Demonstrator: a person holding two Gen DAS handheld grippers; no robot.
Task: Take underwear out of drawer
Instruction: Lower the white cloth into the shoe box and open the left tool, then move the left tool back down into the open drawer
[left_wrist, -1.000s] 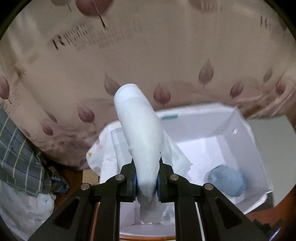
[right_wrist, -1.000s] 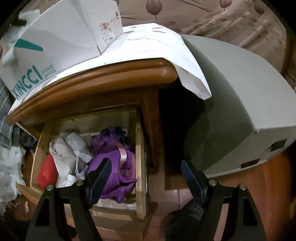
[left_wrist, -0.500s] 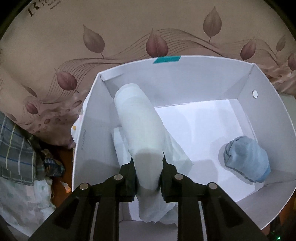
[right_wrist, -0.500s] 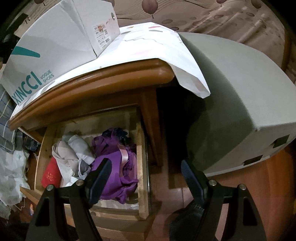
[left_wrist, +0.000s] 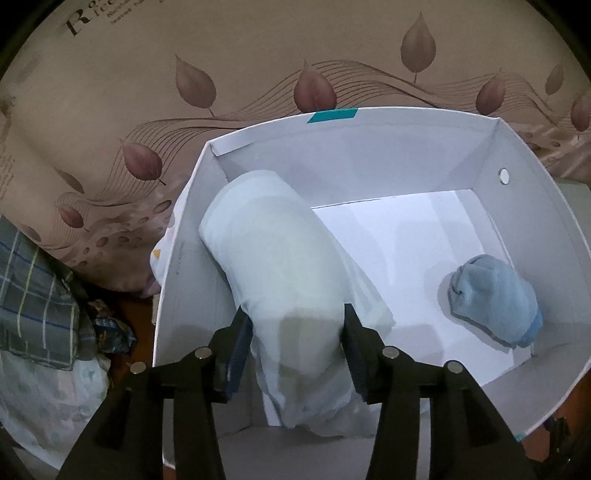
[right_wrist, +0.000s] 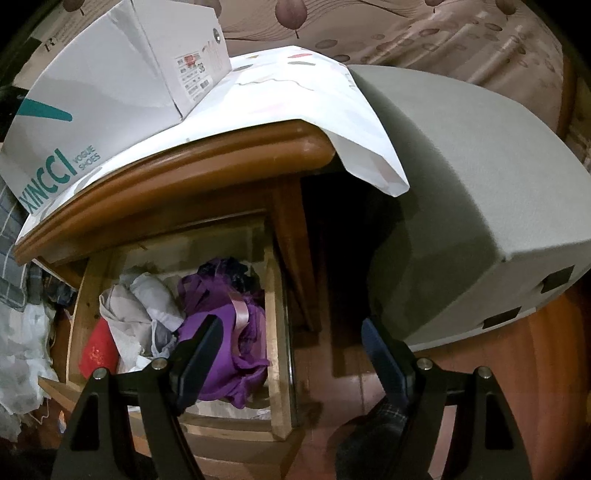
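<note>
A white rolled underwear (left_wrist: 273, 251) lies in the white shoe box (left_wrist: 406, 147), leaning on its left wall. My left gripper (left_wrist: 295, 332) stands around the roll's near end. Its jaws are opening and the roll, no longer pinched, still fills the gap between them. A blue rolled underwear (left_wrist: 495, 295) lies at the box's right side. In the right wrist view the open wooden drawer (right_wrist: 277, 332) holds purple underwear (right_wrist: 221, 332) and grey-white garments (right_wrist: 147, 310). My right gripper (right_wrist: 291, 328) hovers open above the drawer's right edge, holding nothing.
The shoe box (right_wrist: 110, 85) sits on a paper sheet (right_wrist: 314, 92) on the wooden nightstand (right_wrist: 184, 173). A grey padded bed edge (right_wrist: 461, 184) is on the right. A red item (right_wrist: 98, 350) lies at the drawer's left. A leaf-patterned curtain (left_wrist: 147, 110) hangs behind.
My left gripper came down into the shoe box with the white roll, and its jaws have spread apart around it. The right gripper has stayed where it was, open.
</note>
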